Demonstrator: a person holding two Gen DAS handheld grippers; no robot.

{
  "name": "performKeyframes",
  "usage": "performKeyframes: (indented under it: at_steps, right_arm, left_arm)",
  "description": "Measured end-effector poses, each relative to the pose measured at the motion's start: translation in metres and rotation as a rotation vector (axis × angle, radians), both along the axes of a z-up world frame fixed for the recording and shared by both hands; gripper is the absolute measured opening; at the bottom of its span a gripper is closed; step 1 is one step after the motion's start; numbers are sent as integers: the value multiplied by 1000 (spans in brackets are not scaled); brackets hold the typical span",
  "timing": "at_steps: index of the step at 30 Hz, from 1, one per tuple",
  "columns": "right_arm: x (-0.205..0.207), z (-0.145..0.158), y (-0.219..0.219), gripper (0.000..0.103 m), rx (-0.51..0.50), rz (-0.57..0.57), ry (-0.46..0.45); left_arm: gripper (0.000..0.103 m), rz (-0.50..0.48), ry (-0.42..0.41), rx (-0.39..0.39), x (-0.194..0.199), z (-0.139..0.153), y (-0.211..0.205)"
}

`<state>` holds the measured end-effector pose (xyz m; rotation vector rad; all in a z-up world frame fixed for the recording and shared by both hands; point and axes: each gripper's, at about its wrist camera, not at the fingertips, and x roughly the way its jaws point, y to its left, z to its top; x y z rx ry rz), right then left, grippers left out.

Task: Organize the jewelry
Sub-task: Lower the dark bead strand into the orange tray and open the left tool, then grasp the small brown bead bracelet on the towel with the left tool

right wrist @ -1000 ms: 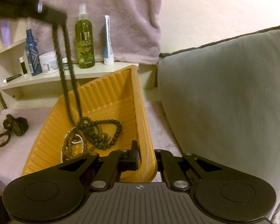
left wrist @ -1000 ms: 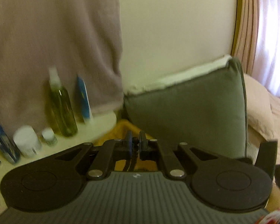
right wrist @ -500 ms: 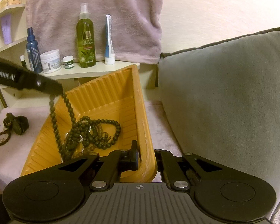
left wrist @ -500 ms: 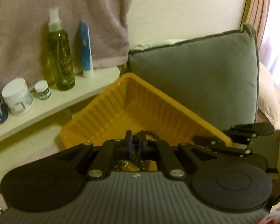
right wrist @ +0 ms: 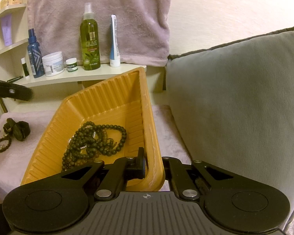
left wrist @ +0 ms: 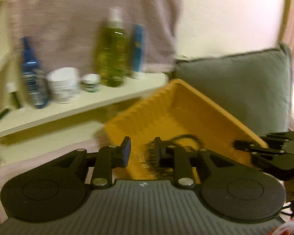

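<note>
A yellow ribbed tray [right wrist: 111,101] sits on the pale cloth, tilted up on its right side. My right gripper [right wrist: 153,165] is shut on the tray's near right rim. Several dark bead necklaces [right wrist: 94,139] lie piled inside it. My left gripper [left wrist: 142,151] is open and empty above the tray's [left wrist: 176,105] left part, with the beads [left wrist: 184,139] just beyond its right finger; it shows in the right wrist view [right wrist: 13,92] at the left edge. A bead bracelet [right wrist: 2,145] and dark pieces [right wrist: 17,129] lie on the cloth left of the tray.
A shelf [right wrist: 78,77] behind the tray carries a green olive spray bottle [right wrist: 89,39], a blue bottle [right wrist: 34,54], a white jar [right wrist: 53,63], a small jar [right wrist: 71,65] and a tube [right wrist: 114,43]. A mauve towel [right wrist: 100,15] hangs behind. A grey cushion [right wrist: 235,98] stands to the right.
My left gripper lowered the bead necklace into the tray, opened and let it go, then moved off to the left. The right gripper kept hold of the tray rim.
</note>
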<state>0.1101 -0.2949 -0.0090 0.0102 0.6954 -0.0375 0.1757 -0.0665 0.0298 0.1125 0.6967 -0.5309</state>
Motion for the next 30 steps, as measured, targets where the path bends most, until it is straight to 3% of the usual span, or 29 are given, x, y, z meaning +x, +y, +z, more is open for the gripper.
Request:
performKeyframes:
  at_steps: [4,14,22,30]
  right_arm:
    - [0,0,0,5,0,-1,0]
    - [-1,1,1,5,-5,2,0]
    - [0,0,2,5,-11,4,7]
    - [2,-3,1,5,-21,0,21]
  left_arm:
    - [31,122,-49,-5,-6,0,36]
    - [40,397,-72,38,-8,-11,129]
    - [40,454,-36,100,-20,-43,161]
    - [39,492,35,111,-22,-88,169]
